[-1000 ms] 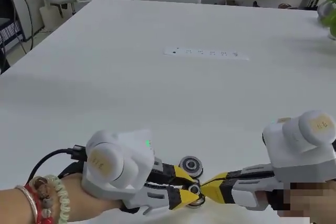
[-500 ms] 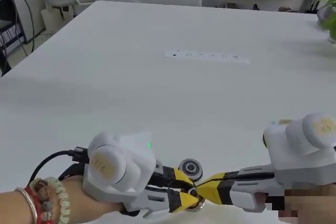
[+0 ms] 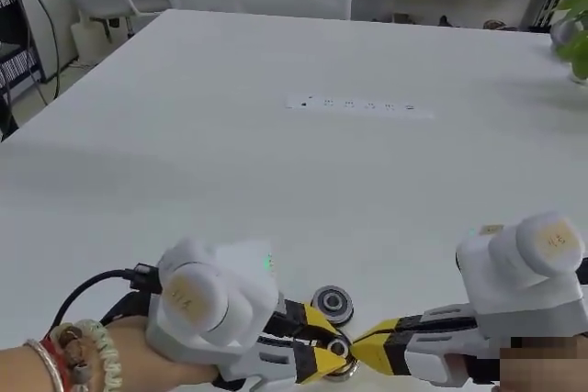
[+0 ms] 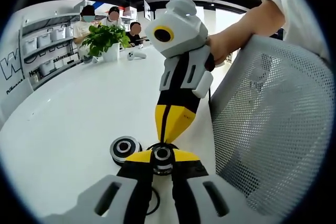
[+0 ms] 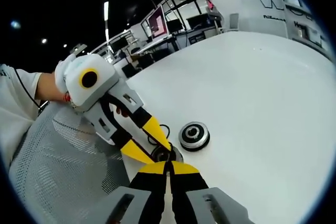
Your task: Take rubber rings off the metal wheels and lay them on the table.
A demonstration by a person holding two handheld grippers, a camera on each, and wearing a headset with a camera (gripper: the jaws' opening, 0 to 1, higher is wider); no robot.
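Metal wheel (image 4: 163,156): at the near edge of the table (image 3: 276,162), clamped between the left gripper (image 3: 323,355) jaws.
Right gripper (image 5: 169,165): jaws narrow at its rim; whether they pinch the rubber ring, I cannot tell.
Second wheel (image 3: 332,301): just beside, free.
Risk: a crooked pull may slip the wheel off the edge.

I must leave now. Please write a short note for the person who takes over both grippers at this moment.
Left gripper: jaws shut on first wheel, near the edge of the table.
Right gripper: jaws closed, tips at that wheel's rim; whether they pinch anything, I cannot tell.
Second wheel: free on the table just beyond, its dark rubber ring apparently on.
Done: no ring clearly off.
Left: strip both wheels, lay the rings on the table.
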